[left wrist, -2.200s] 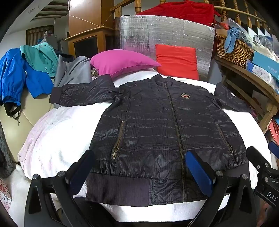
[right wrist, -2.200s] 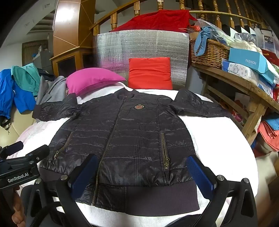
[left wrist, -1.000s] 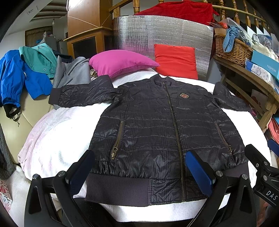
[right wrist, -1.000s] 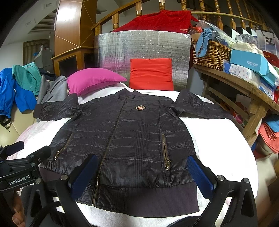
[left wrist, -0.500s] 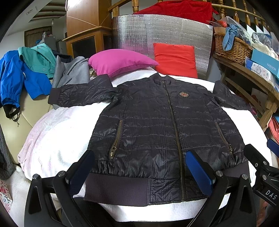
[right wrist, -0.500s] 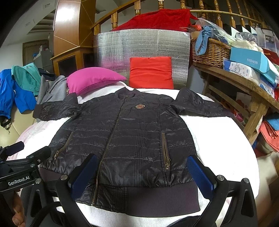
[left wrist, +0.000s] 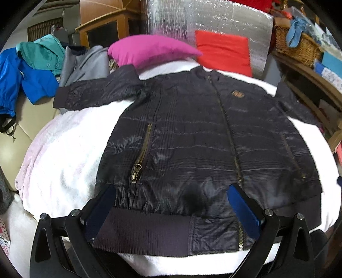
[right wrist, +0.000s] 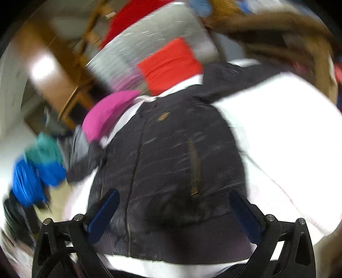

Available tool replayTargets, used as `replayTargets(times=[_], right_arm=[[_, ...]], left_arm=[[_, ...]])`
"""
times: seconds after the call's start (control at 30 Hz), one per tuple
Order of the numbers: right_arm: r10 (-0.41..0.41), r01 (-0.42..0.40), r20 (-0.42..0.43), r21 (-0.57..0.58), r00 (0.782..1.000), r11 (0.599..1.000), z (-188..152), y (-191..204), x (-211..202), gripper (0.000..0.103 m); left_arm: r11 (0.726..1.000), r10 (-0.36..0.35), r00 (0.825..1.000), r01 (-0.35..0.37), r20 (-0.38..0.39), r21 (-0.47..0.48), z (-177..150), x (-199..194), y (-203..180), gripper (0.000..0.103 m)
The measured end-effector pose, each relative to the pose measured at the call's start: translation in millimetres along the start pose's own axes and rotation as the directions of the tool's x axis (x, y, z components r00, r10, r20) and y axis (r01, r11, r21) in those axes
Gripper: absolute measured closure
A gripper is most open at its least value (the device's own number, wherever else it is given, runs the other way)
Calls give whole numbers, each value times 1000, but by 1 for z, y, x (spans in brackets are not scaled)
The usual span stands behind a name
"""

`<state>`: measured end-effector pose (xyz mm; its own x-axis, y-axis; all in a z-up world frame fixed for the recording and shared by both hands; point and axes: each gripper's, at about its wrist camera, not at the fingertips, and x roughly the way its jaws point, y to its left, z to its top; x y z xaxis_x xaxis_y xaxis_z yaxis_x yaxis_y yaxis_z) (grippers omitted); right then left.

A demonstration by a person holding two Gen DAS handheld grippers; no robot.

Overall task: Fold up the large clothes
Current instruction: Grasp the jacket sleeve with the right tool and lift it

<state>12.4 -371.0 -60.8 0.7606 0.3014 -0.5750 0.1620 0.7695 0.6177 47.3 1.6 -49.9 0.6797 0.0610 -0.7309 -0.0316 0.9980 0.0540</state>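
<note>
Left hand-held gripper (left wrist: 171,205): I hold it with fingers spread wide, nothing between them, low over the hem of the black jacket (left wrist: 203,145). Right hand-held gripper (right wrist: 173,211): likewise spread wide and empty, over the same hem; that view is tilted and heavily motion-blurred. Jacket lies front-up and zipped on the white blanket (left wrist: 64,154), sleeves spread to either side, ribbed hem nearest me. Left-side pocket zipper (left wrist: 141,156) sits just beyond the left finger (left wrist: 100,211); centre zipper (left wrist: 230,141) runs down toward the right finger (left wrist: 243,211). Chest badge (left wrist: 237,93) is beside the centre zipper, near the collar. Beyond the jacket collar: pink pillow (left wrist: 149,50) and red pillow (left wrist: 223,51), the latter against a silver foil panel (left wrist: 205,19). Past the jacket's left sleeve cuff: grey, teal and blue garments (left wrist: 25,79) draped in a heap. Wicker basket (left wrist: 297,46) stands on a shelf beyond the right sleeve.
</note>
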Motion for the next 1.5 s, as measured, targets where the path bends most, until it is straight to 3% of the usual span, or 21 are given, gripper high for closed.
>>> replayTargets(times=[0.1,0.27,0.37,0.43,0.53,0.67,0.9,0.97,1.0,1.03,1.13,1.23,1.37,1.5], right_arm=[[32,-36,30,159,999,987,35,-52,3,0],[102,-142,124,390,987,910,100,-133,19,3],[104,-174,168,481,980,859,142,-171,38,10],[98,-176,173,526,980,832,171,-193,58,26],[57,-134,157,541,986,830,212,-210,90,40],[11,-100,159,565,987,819,255,-233,125,40],[-52,-39,140,581,989,813,287,-249,168,40],[-72,-9,119,576,990,817,295,-251,178,56],[-103,32,90,575,991,818,297,-249,181,77],[-134,69,77,558,988,827,301,-247,184,89],[-222,163,99,410,970,897,321,-205,174,94],[-279,240,157,230,947,943,340,-145,161,94],[-240,250,246,-11,939,968,349,-41,153,94],[-143,217,267,-271,953,938,314,68,167,94]], left_arm=[[1000,14,996,-12,-84,19,3,19,-4,0],[998,38,995,-33,-93,52,19,43,-14,0],[998,36,996,-32,-82,56,30,57,-18,0],[998,32,996,-27,-80,58,37,66,-21,0],[998,31,997,-27,-73,61,45,76,-24,0],[999,17,997,-14,-74,47,51,90,-21,0],[999,17,996,-15,-84,32,53,109,-7,0],[1000,12,996,-10,-91,20,52,112,-1,0],[1000,12,996,-10,-93,17,51,113,2,0],[1000,13,996,-12,-91,15,50,114,4,0],[1000,16,996,-17,-85,-6,47,115,15,0],[999,5,996,-8,-86,-45,46,116,26,0],[997,-10,997,4,-81,-73,44,112,34,0],[997,-10,998,5,-63,-82,41,101,40,0]])
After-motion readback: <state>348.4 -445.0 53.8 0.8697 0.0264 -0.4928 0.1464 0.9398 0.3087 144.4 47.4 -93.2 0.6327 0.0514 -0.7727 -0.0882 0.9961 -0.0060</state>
